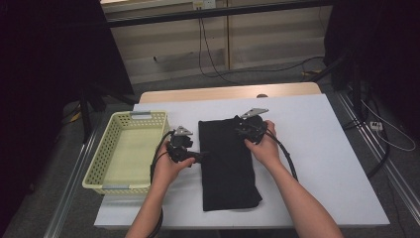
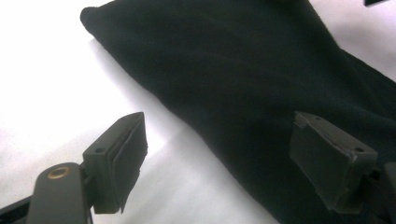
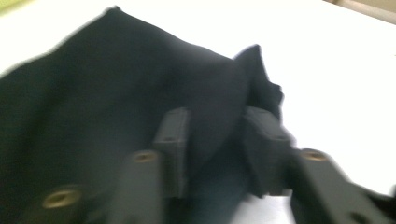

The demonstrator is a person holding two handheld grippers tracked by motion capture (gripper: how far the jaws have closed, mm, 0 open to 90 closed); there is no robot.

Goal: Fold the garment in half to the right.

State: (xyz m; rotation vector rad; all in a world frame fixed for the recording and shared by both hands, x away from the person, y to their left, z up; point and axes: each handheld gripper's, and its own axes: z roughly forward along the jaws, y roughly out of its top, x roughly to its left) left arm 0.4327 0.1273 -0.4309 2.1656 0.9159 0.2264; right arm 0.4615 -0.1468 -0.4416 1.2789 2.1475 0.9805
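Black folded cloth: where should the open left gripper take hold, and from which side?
Grip the black folded cloth at its long left edge, coming in from the basket side. The left gripper already stands open astride that edge, one jaw over the white table cover.

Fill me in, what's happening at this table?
A person is working on a folded black cloth lying on the white table, one hand-held gripper in each hand. The right hand-held gripper has pinched a raised fold at the cloth's far right corner. The left hand-held gripper is open, one jaw over the table and one over the cloth's left edge, not gripping yet. A pale yellow basket sits to the left of the cloth.
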